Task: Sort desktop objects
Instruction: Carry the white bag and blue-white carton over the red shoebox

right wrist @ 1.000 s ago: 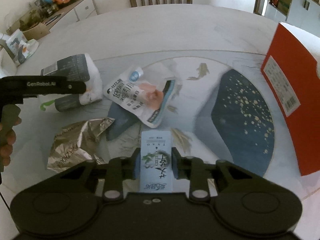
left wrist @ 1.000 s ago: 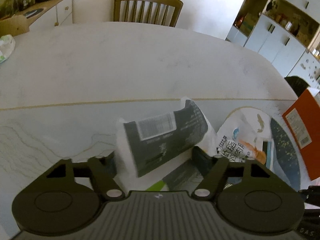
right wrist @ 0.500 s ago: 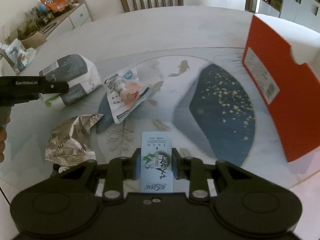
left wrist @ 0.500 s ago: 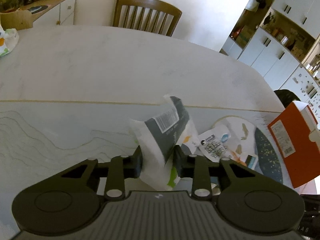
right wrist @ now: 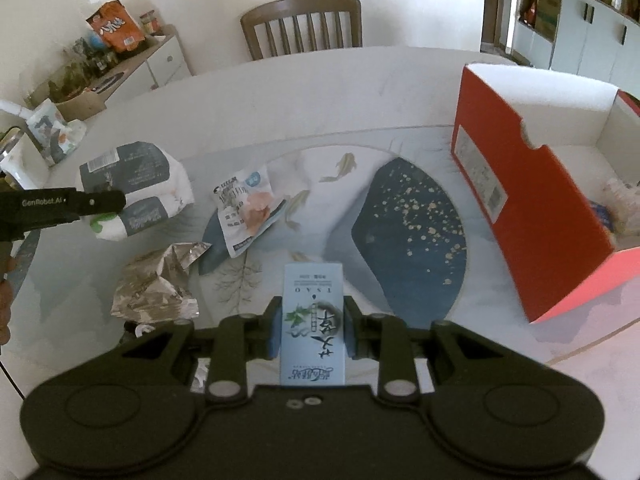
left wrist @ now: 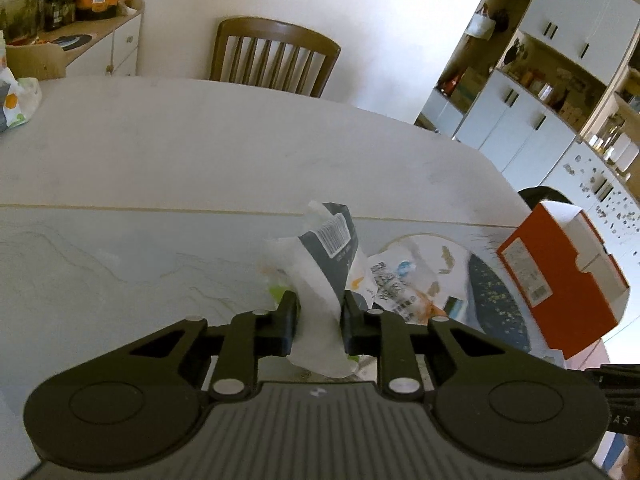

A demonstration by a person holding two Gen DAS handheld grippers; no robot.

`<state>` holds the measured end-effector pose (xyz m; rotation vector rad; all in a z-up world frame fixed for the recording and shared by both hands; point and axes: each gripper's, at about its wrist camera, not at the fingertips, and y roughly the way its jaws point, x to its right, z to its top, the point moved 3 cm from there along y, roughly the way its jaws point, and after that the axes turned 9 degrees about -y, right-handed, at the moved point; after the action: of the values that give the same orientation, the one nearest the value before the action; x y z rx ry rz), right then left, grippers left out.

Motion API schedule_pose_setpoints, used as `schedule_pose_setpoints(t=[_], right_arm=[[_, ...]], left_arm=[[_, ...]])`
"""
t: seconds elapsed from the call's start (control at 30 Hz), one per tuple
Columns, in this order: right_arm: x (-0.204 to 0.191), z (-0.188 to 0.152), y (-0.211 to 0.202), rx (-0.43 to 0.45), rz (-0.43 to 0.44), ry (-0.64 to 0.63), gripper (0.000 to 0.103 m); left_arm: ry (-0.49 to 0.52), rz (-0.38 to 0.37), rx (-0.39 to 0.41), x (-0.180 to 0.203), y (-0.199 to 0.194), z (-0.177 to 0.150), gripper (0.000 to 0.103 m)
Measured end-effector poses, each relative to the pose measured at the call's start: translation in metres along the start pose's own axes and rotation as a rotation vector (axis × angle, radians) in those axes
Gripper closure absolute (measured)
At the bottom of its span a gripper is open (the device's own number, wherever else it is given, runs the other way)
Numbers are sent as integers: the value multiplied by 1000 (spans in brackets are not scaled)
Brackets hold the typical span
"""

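Tissue pack (left wrist: 326, 264), white with a dark grey panel and a barcode, sits pinched between the two fingers of the left claw (left wrist: 319, 320); its plastic is squeezed in at the grip, and its upper end tilts up and away from the camera. From the right wrist view the same pack (right wrist: 132, 188) appears at the far left of the counter (right wrist: 320, 92), with the left claw's dark finger (right wrist: 72, 204) laid across its front. Whether the pack touches the counter cannot be told.

The right claw (right wrist: 312, 332) is clamped on a light blue carton (right wrist: 313, 320) printed with black brush lettering and a green sprig; the carton lies flat between the fingers, its long side pointing forward.

On the counter lies a mat (right wrist: 408, 232) painted with fish and a dark blue patch flecked with gold. A white snack packet (right wrist: 246, 208) rests on the mat's left part, just beside the tissue pack. A crumpled silver foil bag (right wrist: 154, 284) lies nearer the camera, left of the carton. An open orange box (right wrist: 532, 216) with a white inside stands on the counter's right side, a label on its near wall, with some items lying in it that are too blurred to name.

A wooden chair (right wrist: 302, 24) stands at the far edge of the counter.
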<state>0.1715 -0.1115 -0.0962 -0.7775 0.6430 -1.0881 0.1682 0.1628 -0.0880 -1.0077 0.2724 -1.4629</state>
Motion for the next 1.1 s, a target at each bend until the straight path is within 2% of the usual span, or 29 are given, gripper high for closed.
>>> schedule_pose_setpoints(t=[0.43, 1.1], right_arm=[[25, -7, -34, 30, -28, 10, 74], [90, 4, -83, 110, -76, -54, 74]], left_arm=[[31, -101, 35, 51, -39, -18, 82], [105, -208, 66, 154, -46, -22, 82]])
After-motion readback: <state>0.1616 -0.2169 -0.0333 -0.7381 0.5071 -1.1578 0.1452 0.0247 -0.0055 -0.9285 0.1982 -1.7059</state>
